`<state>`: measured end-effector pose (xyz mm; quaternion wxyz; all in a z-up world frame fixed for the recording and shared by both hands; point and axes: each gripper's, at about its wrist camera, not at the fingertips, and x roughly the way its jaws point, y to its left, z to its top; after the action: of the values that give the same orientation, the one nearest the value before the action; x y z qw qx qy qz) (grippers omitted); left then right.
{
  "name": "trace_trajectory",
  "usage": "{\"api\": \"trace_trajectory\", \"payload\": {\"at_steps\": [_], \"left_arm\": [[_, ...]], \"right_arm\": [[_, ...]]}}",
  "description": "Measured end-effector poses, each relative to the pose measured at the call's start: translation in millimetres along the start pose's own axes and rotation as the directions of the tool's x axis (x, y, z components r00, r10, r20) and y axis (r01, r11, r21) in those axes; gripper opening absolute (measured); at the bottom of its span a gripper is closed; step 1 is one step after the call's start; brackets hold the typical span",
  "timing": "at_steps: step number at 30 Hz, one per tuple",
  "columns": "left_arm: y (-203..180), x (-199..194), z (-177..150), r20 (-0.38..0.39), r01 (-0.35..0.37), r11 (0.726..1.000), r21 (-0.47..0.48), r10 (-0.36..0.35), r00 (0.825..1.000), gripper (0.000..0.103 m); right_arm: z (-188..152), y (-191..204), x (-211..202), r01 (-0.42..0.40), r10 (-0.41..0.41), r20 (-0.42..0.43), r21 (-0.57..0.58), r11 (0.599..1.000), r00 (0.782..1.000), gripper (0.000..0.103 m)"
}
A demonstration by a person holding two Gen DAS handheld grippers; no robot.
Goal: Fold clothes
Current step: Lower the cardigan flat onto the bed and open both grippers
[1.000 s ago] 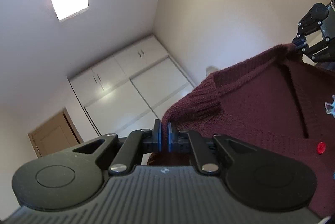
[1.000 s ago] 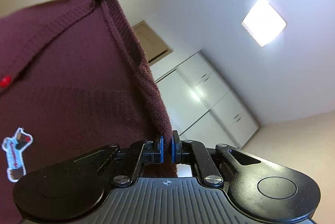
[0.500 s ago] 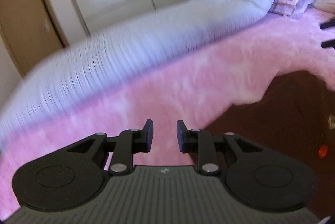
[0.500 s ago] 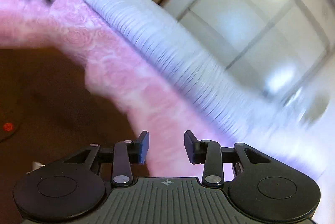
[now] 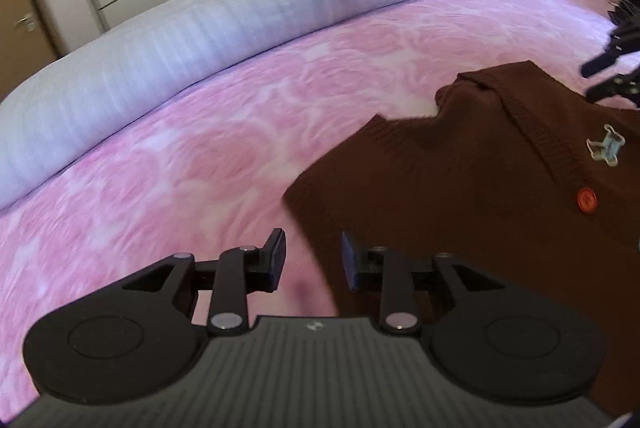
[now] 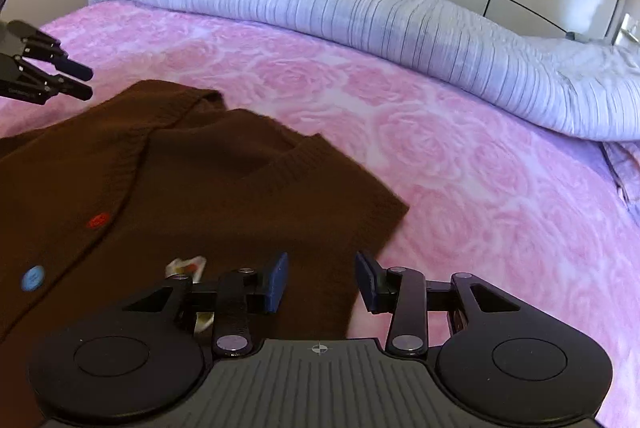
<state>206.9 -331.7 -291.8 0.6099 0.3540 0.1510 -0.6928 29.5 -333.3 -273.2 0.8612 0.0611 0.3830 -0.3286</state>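
Your left gripper [image 5: 312, 260] and right gripper [image 6: 322, 282] are both hovering with jaws spread wide, holding nothing; the maroon cardigan [image 6: 180, 196] is lying just ahead on the pink bedspread [image 5: 180, 148], no readable writing showing.

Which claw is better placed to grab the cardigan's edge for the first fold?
Probably the right claw: open, with the cardigan edge between its fingers. The left claw, also open, sits mostly over the pink blanket.

Bare pink bedspread [image 6: 460, 164] between cardigan [image 6: 200, 188] and rolled duvet [image 6: 360, 16].
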Motion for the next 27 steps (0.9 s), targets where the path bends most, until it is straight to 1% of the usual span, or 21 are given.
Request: {"api": "trace_trajectory", "payload": {"at_steps": [4, 6, 8, 9, 10, 11, 12, 13, 14, 16, 17, 18, 19, 20, 21, 22, 23, 25, 27], "left_arm": [[4, 44, 25, 0.010, 0.058, 0.998, 0.024, -0.058, 0.998, 0.027], [6, 68, 34, -0.005, 0.096, 0.995, 0.036, -0.096, 0.995, 0.029], [8, 86, 38, -0.017, 0.144, 0.989, 0.027, -0.144, 0.989, 0.028], [9, 96, 40, -0.023, 0.168, 0.985, 0.023, -0.168, 0.986, 0.023], [10, 99, 41, -0.025, 0.193, 0.981, 0.016, -0.192, 0.981, 0.011], [10, 98, 42, -0.029, 0.219, 0.976, 0.016, -0.218, 0.975, 0.006], [9, 93, 43, -0.023, 0.226, 0.974, 0.030, -0.225, 0.974, 0.003], [9, 87, 44, -0.003, 0.212, 0.976, 0.045, -0.212, 0.977, 0.003], [11, 85, 44, 0.017, 0.182, 0.983, 0.033, -0.183, 0.983, 0.003], [18, 83, 46, 0.051, 0.113, 0.994, -0.011, -0.112, 0.992, 0.002], [21, 87, 46, 0.049, 0.076, 0.997, -0.033, -0.074, 0.996, 0.002], [21, 92, 44, 0.031, 0.049, 0.998, -0.042, -0.048, 0.998, 0.000], [20, 97, 42, 0.011, 0.026, 0.999, -0.046, -0.026, 1.000, 0.000], [20, 101, 40, -0.010, 0.003, 0.999, -0.048, -0.003, 1.000, 0.000], [20, 106, 38, -0.030, -0.020, 0.998, -0.051, 0.019, 0.999, 0.000], [21, 104, 37, -0.035, -0.029, 0.997, -0.070, 0.027, 0.999, 0.000], [24, 98, 36, -0.033, -0.033, 0.995, -0.095, 0.030, 0.999, 0.001], [27, 79, 32, -0.018, -0.034, 0.993, -0.112, 0.032, 0.999, 0.005], [25, 53, 25, -0.004, -0.028, 0.993, -0.119, 0.028, 1.000, 0.006]], "right_arm": [[12, -22, 37, 0.000, -0.001, 0.012, 0.065, 0.998, 1.000, 0.041], [15, -35, 54, 0.001, -0.003, 0.015, 0.078, 0.997, 1.000, 0.047], [19, -48, 71, 0.003, -0.004, 0.018, 0.091, 0.996, 1.000, 0.049], [20, -53, 76, -0.007, 0.005, 0.019, 0.099, 0.995, 1.000, 0.049], [20, -56, 77, -0.029, 0.027, 0.021, 0.108, 0.994, 0.999, 0.047], [20, -60, 77, -0.050, 0.048, 0.023, 0.117, 0.992, 0.999, 0.026], [21, -64, 78, -0.072, 0.069, 0.025, 0.126, 0.989, 0.997, 0.007], [21, -67, 78, -0.093, 0.090, 0.027, 0.135, 0.986, 0.996, 0.007], [24, -70, 76, -0.090, 0.085, 0.036, 0.135, 0.987, 0.996, 0.006], [34, -76, 67, -0.033, 0.024, 0.071, 0.124, 0.992, 0.997, 0.006], [39, -79, 68, -0.010, -0.001, 0.081, 0.136, 0.991, 0.997, 0.006], [43, -80, 74, 0.020, -0.029, 0.063, 0.139, 0.990, 0.998, 0.003], [45, -80, 82, 0.052, -0.056, 0.027, 0.134, 0.990, 0.998, 0.002], [45, -81, 91, 0.070, -0.068, -0.023, 0.133, 0.989, 0.997, 0.002], [44, -82, 98, 0.071, -0.062, -0.074, 0.137, 0.988, 0.995, 0.002], [42, -81, 97, 0.080, -0.068, -0.090, 0.136, 0.988, 0.994, 0.002], [41, -78, 90, 0.102, -0.092, -0.083, 0.134, 0.986, 0.992, 0.002], [37, -71, 68, 0.137, -0.129, -0.066, 0.141, 0.981, 0.989, 0.003], [32, -62, 41, 0.127, -0.119, -0.065, 0.138, 0.982, 0.991, 0.004]]}}
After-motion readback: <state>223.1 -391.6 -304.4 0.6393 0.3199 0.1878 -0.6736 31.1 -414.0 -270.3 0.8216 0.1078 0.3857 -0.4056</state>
